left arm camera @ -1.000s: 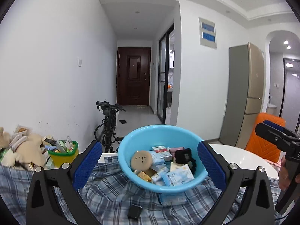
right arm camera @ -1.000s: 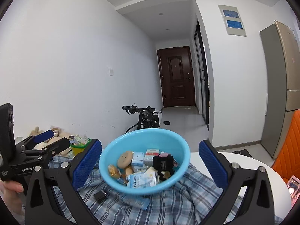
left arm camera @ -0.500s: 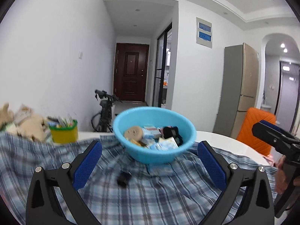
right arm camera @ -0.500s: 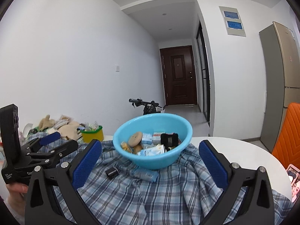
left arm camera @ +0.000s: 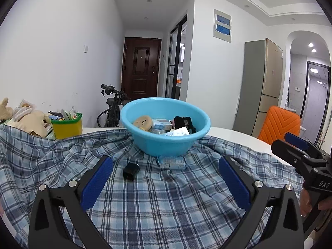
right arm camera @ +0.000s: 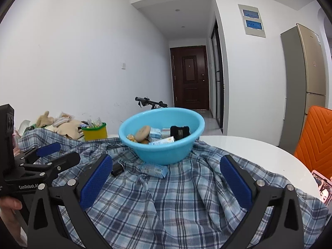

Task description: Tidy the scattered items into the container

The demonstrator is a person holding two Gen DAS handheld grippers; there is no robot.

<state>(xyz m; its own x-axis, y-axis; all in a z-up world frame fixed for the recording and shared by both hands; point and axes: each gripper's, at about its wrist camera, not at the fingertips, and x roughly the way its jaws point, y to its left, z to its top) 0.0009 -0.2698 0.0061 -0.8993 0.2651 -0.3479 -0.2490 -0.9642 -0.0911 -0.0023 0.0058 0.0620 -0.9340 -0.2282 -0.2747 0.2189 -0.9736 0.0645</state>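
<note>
Two items are left outside the blue basin [left arm camera: 166, 137]: a small black box [left arm camera: 130, 171] and a pale blue packet [left arm camera: 171, 162], both lying on the checked cloth [left arm camera: 157, 203] over the bench, the packet touching the basin's base. Both the left gripper [left arm camera: 166, 178] and the right gripper [right arm camera: 166, 178] are held with jaws wide apart and empty. Loose cloth could be pinched along with either item and the basin dragged.

Blue plastic basin [left arm camera: 166, 143] showing smooth, slightly glossy. Plaid cloth [left arm camera: 166, 203] lying soft, matt, wrinkled. White tabletop [right arm camera: 259, 151] reflecting glossy. Tongs pads [left arm camera: 97, 181] appearing textured blue rubber.
</note>
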